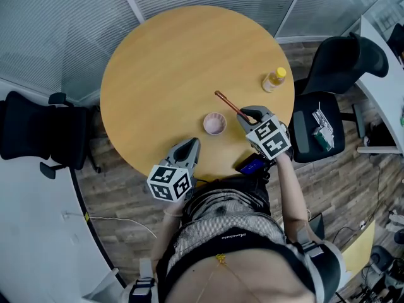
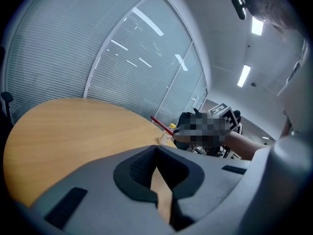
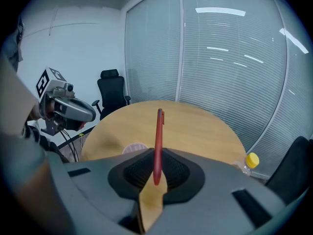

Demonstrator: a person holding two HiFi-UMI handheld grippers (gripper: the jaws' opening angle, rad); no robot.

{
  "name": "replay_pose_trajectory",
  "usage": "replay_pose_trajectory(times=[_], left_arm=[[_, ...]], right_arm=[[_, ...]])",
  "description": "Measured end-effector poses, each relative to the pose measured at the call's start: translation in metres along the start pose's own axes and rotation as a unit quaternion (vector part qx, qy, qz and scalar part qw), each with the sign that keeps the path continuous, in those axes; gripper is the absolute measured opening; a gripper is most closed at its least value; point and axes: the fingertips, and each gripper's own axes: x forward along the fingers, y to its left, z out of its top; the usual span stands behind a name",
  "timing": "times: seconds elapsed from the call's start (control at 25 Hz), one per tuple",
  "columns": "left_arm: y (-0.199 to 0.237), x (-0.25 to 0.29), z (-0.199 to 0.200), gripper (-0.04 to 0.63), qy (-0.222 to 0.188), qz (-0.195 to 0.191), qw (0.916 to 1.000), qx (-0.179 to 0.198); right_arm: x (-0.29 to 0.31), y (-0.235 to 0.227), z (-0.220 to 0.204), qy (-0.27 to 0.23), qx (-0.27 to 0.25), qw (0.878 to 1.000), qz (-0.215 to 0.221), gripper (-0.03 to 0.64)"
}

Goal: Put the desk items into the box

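A thin red pen [image 1: 228, 104] [image 3: 158, 141] sticks out over the round wooden table [image 1: 170, 62], and my right gripper [image 1: 248, 113] [image 3: 155, 168] is shut on its lower end. Just left of that gripper, a small pink round container [image 1: 214, 124] [image 3: 134, 147] stands on the table. Near the table's right edge there is a small bottle with a yellow cap [image 1: 274, 79] [image 3: 249, 161]. My left gripper [image 1: 188, 145] [image 2: 156, 148] hovers at the table's near edge, shut with nothing in it. The left gripper view also catches the pen [image 2: 160, 123] and the bottle [image 2: 166, 137].
A black office chair [image 1: 44, 134] stands left of the table. Another black chair [image 1: 334, 81] on the right has small items on its seat. Glass walls with blinds curve behind the table. A white desk edge [image 1: 379, 55] runs along the far right.
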Motion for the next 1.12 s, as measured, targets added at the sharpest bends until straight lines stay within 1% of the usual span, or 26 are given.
replay_pose_trajectory(times=[0.28,0.56,0.8,1.12], left_arm=[[0.001,-0.002,-0.003,0.018,0.001,0.002,1.0,0.0],[0.003,-0.004,-0.007,0.018,0.004,0.006,1.0,-0.003],[0.006,-0.005,-0.01,0.018,0.006,0.007,0.9999,-0.007],[0.008,-0.004,-0.011,0.018,0.005,0.01,0.9999,-0.011]], right_arm=[[-0.001,0.008,0.004,0.012,-0.023,1.0,0.005,0.061],[0.006,0.02,-0.008,0.038,-0.042,0.998,0.016,0.061],[0.017,0.03,-0.024,0.078,-0.069,0.994,0.023,0.061],[0.033,0.044,-0.046,0.138,-0.108,0.983,0.043,0.061]])
